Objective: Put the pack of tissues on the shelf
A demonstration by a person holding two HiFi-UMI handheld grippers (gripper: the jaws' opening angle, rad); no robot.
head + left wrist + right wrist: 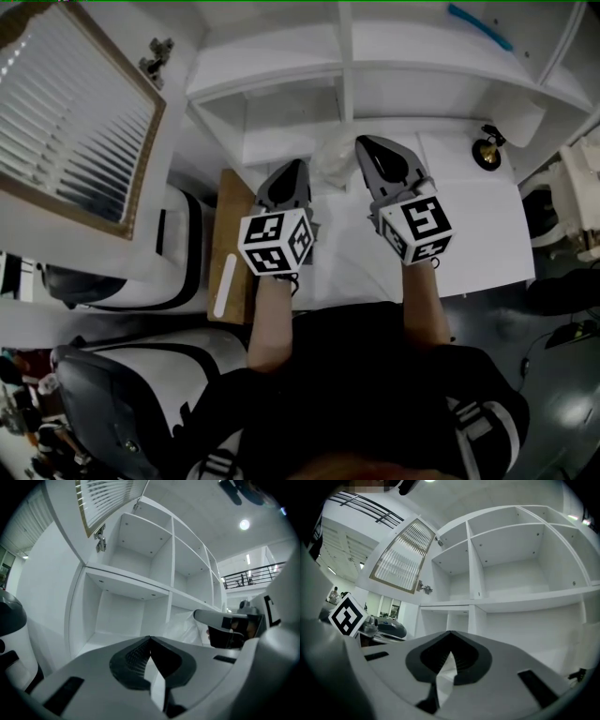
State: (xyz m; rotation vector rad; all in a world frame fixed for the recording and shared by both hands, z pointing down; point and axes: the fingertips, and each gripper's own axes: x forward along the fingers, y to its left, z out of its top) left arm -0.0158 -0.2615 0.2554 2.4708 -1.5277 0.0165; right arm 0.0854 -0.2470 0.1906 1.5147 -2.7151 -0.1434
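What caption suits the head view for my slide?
Grey left gripper and grey right gripper, both shut, flank a white plastic-wrapped tissue pack before the white cubby shelf.

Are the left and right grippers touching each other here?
Apart. The head view shows the left gripper and the right gripper side by side with a clear gap, and the pack of tissues showing between their tips.
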